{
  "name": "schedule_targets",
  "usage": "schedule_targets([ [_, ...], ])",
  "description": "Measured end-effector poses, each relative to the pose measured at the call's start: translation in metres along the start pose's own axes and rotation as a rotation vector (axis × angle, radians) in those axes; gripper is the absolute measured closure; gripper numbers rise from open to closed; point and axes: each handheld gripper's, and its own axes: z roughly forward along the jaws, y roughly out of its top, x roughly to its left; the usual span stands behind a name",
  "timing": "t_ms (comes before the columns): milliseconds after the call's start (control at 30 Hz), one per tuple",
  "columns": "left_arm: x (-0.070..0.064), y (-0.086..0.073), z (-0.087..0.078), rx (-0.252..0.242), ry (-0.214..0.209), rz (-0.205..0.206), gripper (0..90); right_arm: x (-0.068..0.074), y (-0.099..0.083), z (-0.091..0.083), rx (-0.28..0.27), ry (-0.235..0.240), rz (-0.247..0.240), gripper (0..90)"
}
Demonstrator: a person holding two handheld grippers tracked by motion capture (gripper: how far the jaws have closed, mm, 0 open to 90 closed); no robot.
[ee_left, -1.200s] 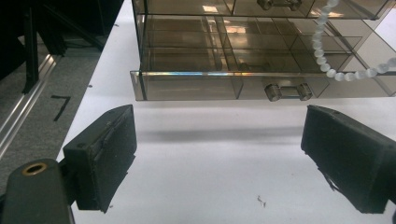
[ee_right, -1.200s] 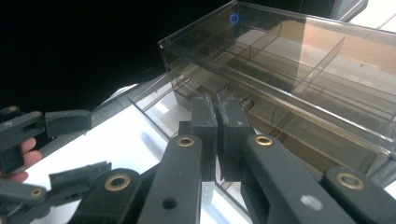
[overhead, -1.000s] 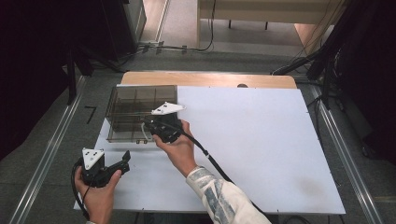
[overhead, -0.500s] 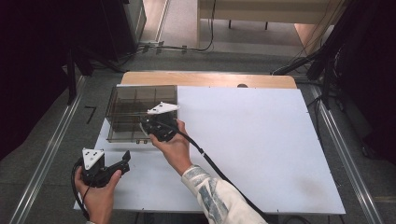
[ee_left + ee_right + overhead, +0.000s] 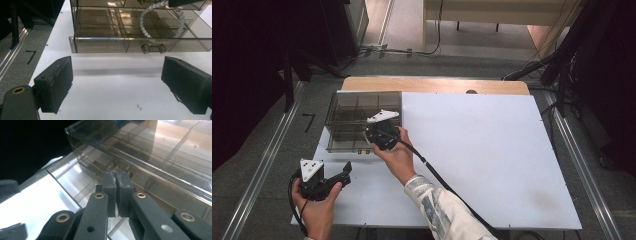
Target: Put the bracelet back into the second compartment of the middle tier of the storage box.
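Drawer (image 5: 140, 45) pulled out | right gripper (image 5: 115, 176) pinching its handle

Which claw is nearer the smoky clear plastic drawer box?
Right. The right claw is at the smoky clear plastic drawer box; the left claw sits apart from it.

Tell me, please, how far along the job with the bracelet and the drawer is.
Done: the bottom drawer of the box is pulled out. In hand: the right hand-held gripper, jaws shut, dangles the bracelet at the open drawer. The left hand-held gripper waits open in front of it. Left, probably: release the bracelet into a compartment and push the drawer shut.
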Motion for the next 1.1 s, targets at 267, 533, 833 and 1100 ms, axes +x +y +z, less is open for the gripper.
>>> schedule_targets([
  [267,0.000,0.000,0.000,0.002,-0.002,0.003,11.2,0.003,-0.002,0.007,0.052,-0.022,-0.037,84.6],
  [533,0.000,0.000,0.000,0.004,-0.003,0.004,11.2,0.009,-0.005,0.014,0.104,-0.011,-0.083,84.4],
  [833,0.000,0.000,0.001,0.006,-0.004,0.004,11.2,0.010,-0.006,0.016,0.120,-0.029,-0.122,69.6],
  [1100,0.000,0.000,0.000,0.004,-0.005,0.005,11.2,0.011,-0.002,0.008,0.081,-0.011,-0.116,64.3],
])
